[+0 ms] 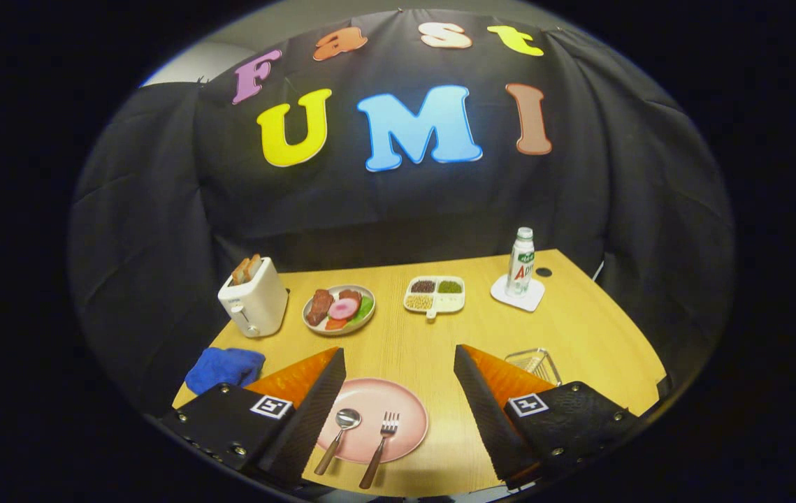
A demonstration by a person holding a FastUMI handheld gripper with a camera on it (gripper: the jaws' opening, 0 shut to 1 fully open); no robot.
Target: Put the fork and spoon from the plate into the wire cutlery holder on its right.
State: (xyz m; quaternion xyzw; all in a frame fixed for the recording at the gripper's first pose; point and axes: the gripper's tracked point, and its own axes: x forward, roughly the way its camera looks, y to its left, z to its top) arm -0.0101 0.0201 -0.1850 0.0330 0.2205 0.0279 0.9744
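Gripper (399,363) with fingers (324,398) spread wide apart, nothing between them, angled downward.

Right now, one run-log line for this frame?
tongs: open, above pink plate | spoon, fork: on plate, untouched | wire holder: empty, right of plate

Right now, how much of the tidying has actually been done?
Nothing yet. The spoon and fork both lie on the pink plate, and the wire cutlery holder looks empty. The gripper is open above the plate, holding nothing. Both pieces remain to move.
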